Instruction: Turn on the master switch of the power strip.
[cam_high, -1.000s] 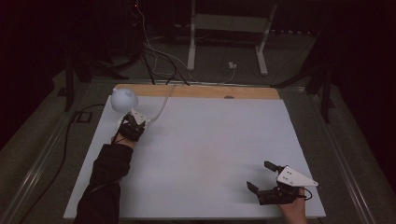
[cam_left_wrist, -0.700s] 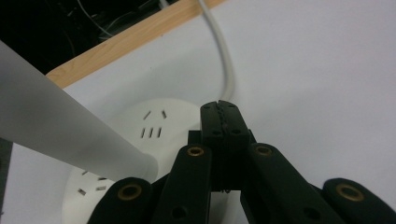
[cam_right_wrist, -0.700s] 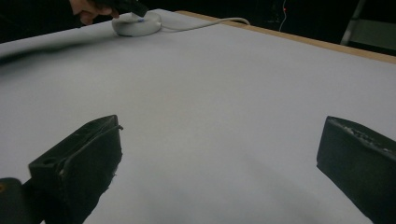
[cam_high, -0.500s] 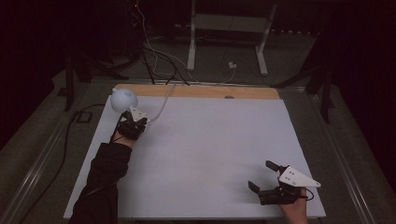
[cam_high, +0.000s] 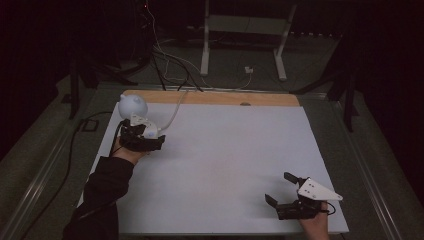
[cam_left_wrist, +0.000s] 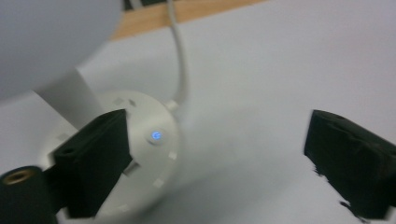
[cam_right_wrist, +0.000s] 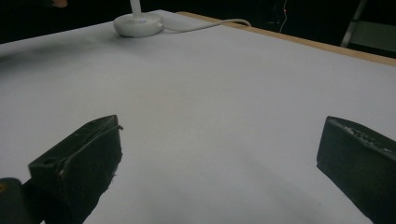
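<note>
At the far left of the white rectangular table top (cam_high: 215, 165), a forearm in a dark sleeve (cam_high: 102, 192) reaches up from the near edge and ends in a hand wrapped around the left gripper (cam_high: 145, 140), which sits low over the table beside a small white desk lamp with a round globe head and a flat round base (cam_high: 132, 107). In the left gripper view its two black jaws stand wide apart, pinching nothing; the left one overlaps the lamp's white round base (cam_left_wrist: 149, 154) in the picture, though whether it touches the base cannot be told (the picture is soft with blur). A small blue light (cam_left_wrist: 156, 136) glows on top of the base, the blurred pale globe fills the upper left corner, and a thin white cord (cam_left_wrist: 180, 56) runs from the base toward the bare wooden strip along the table's far edge (cam_high: 210, 97). No brand, label or readable writing shows on the lamp or on either tool. Across the open middle of the table and well apart from the lamp, the right gripper (cam_high: 280, 190) lies near the front right corner, held by a hand that enters from the bottom edge, with the grey three-cornered plate (cam_high: 317, 190) on top and its tips pointing left and away. Its black jaws are likewise spread wide with bare table between them, and the right gripper view looks across the white surface to the lamp's base (cam_right_wrist: 138, 23) in the distance.
</note>
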